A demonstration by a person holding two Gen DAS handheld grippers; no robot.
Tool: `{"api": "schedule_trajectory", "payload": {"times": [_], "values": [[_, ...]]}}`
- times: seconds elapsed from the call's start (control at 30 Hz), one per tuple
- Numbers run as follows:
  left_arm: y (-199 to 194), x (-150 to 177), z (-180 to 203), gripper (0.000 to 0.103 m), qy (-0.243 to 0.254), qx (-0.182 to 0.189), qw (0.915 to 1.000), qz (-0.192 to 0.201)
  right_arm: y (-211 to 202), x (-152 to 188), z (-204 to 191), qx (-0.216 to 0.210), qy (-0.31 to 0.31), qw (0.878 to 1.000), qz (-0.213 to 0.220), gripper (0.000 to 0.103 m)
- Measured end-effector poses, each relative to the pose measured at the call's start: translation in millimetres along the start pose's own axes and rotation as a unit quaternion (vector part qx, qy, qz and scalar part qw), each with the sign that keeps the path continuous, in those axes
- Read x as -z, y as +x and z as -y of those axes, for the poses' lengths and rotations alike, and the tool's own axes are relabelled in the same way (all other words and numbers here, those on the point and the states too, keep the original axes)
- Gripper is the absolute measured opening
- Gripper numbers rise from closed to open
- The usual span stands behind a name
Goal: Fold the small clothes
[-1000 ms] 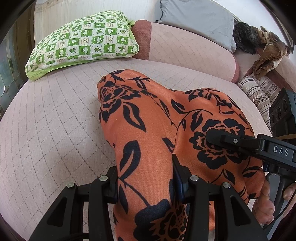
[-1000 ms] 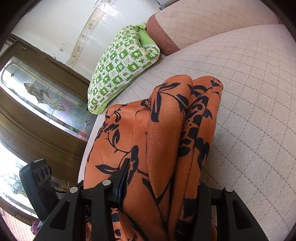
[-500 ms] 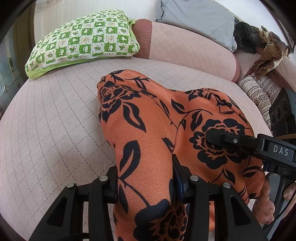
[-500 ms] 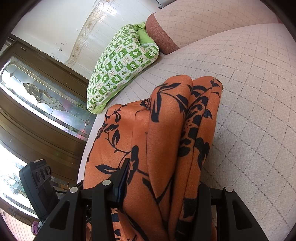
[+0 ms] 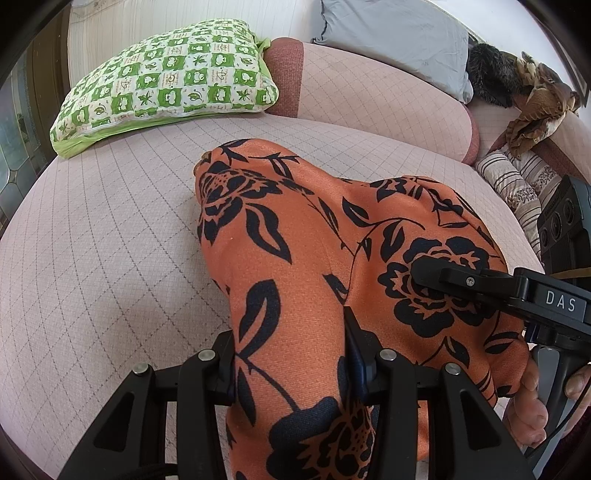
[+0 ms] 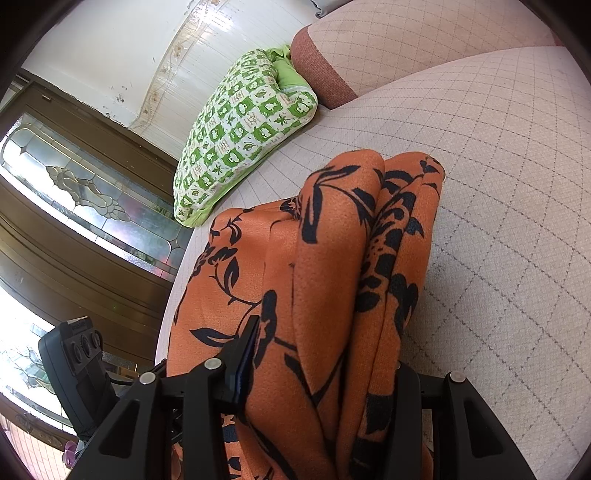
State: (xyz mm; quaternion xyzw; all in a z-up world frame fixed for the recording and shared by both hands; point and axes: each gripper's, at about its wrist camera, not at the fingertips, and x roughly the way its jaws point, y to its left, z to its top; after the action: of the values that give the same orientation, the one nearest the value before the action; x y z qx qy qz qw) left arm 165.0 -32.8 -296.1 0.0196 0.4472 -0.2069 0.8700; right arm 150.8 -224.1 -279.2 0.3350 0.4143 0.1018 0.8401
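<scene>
An orange garment with black flower print (image 5: 295,236) lies bunched on the pink quilted sofa seat (image 5: 92,258). My left gripper (image 5: 290,354) is shut on a thick fold of it at the near edge. My right gripper (image 6: 321,354) is shut on another bunched fold of the same garment (image 6: 332,240). In the left wrist view the right gripper (image 5: 480,291) comes in from the right, with one finger lying on top of the cloth. The cloth hides the fingertips of both grippers.
A green and white checked pillow (image 5: 166,81) lies at the back left of the seat. A grey pillow (image 5: 399,33) leans on the backrest. Striped cloth (image 5: 517,184) and a brown bundle (image 5: 535,107) lie at the right. A wooden door with glass panes (image 6: 74,206) stands beside the sofa.
</scene>
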Motion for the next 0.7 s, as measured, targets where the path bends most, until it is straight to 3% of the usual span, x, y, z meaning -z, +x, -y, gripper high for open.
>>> {"api": "schedule_trajectory", "payload": {"times": [0.7], "values": [[-9,7,11,0.047,0.014,0.009,0.9998,-0.004,-24,10,14,0.000,0.007,1.000,0.008,0.047]]}}
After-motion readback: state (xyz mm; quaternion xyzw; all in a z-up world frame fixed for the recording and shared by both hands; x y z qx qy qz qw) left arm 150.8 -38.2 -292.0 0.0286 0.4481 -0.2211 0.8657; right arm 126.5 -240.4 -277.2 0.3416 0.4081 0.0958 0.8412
